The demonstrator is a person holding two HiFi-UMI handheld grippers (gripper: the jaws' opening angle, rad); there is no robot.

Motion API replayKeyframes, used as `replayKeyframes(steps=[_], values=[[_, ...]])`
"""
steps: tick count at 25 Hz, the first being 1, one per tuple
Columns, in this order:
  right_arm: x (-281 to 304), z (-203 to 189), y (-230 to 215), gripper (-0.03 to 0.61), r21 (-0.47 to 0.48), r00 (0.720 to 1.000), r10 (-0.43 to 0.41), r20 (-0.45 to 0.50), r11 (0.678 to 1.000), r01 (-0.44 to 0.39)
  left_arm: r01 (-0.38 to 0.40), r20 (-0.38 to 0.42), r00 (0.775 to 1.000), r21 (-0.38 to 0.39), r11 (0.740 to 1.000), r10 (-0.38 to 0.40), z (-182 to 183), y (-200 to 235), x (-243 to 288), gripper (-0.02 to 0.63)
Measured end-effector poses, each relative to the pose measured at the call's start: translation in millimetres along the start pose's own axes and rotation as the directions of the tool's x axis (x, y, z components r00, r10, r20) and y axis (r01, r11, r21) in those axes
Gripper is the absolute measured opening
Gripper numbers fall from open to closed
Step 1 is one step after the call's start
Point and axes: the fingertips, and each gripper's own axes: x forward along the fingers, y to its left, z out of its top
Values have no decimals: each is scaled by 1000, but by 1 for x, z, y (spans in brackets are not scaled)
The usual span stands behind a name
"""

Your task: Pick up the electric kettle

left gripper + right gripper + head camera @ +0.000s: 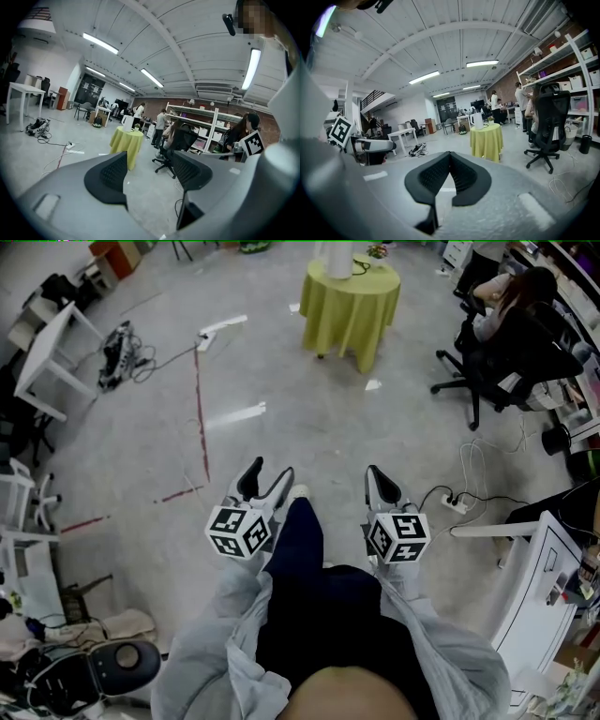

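Looking down, the head view shows bare floor (281,381) and a red tape line (200,409) between the left gripper (267,479), the right gripper (380,482) and the far yellow-draped tabletop (367,287), where the white kettle (337,257) stands upright. Left gripper view: fingers (110,176) spread, empty. Right gripper view: fingers (440,176) pressed together, empty; an office chair (546,126) stands right of the tabletop.

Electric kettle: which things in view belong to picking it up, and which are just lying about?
For the job: white kettle, yellow-clothed table, left claw open, right claw shut.
Lying about: power strip, office chair, white desk, cable pile.
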Motion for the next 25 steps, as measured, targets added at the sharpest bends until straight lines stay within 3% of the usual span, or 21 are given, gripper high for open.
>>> replayKeyframes(steps=[6, 15, 25], values=[[70, 45, -21, 2, -18, 1000, -22, 14, 1000, 22, 43, -3, 999, 32, 999, -43, 38, 38, 65, 351], [173, 112, -43, 2, -28, 996, -67, 66, 997, 69, 70, 11, 997, 57, 996, -71, 107, 111, 153, 327], [267, 140, -49, 2, 5, 990, -102, 97, 995, 102, 121, -9, 993, 108, 987, -121, 144, 176, 217, 308]])
